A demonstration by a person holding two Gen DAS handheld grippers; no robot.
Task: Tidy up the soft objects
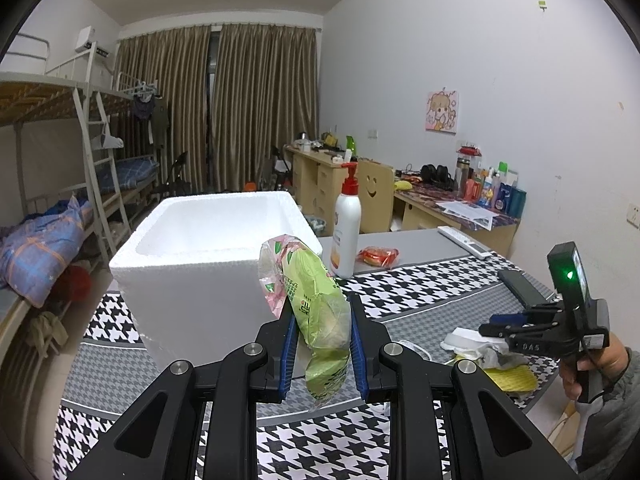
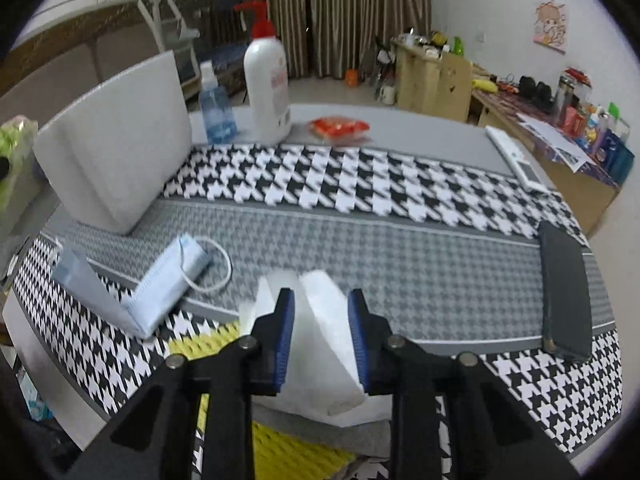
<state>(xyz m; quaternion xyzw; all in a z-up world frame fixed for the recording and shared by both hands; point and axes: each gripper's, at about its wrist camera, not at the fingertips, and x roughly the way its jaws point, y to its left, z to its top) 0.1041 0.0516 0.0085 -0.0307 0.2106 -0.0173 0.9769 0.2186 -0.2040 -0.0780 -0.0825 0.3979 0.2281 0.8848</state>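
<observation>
My left gripper (image 1: 321, 305) is shut on a green and pink snack packet (image 1: 320, 300), held upright just in front of the right wall of a white foam box (image 1: 192, 276). My right gripper (image 2: 321, 294) points down at the tablecloth, and its blue pads press both sides of a folded white tissue wad (image 2: 324, 332). The left wrist view shows the right gripper (image 1: 490, 325) low at the right, held by a hand. A yellow cloth (image 2: 288, 452) lies under the tissue. A light blue face mask (image 2: 160, 284) lies to its left. The foam box (image 2: 116, 152) stands at the far left.
A white pump bottle with a red top (image 2: 268, 80), a small blue bottle (image 2: 216, 108) and a red packet (image 2: 340, 128) stand at the back of the houndstooth tablecloth (image 2: 400, 192). A white remote (image 2: 516, 156) and a black phone (image 2: 566, 292) lie at the right.
</observation>
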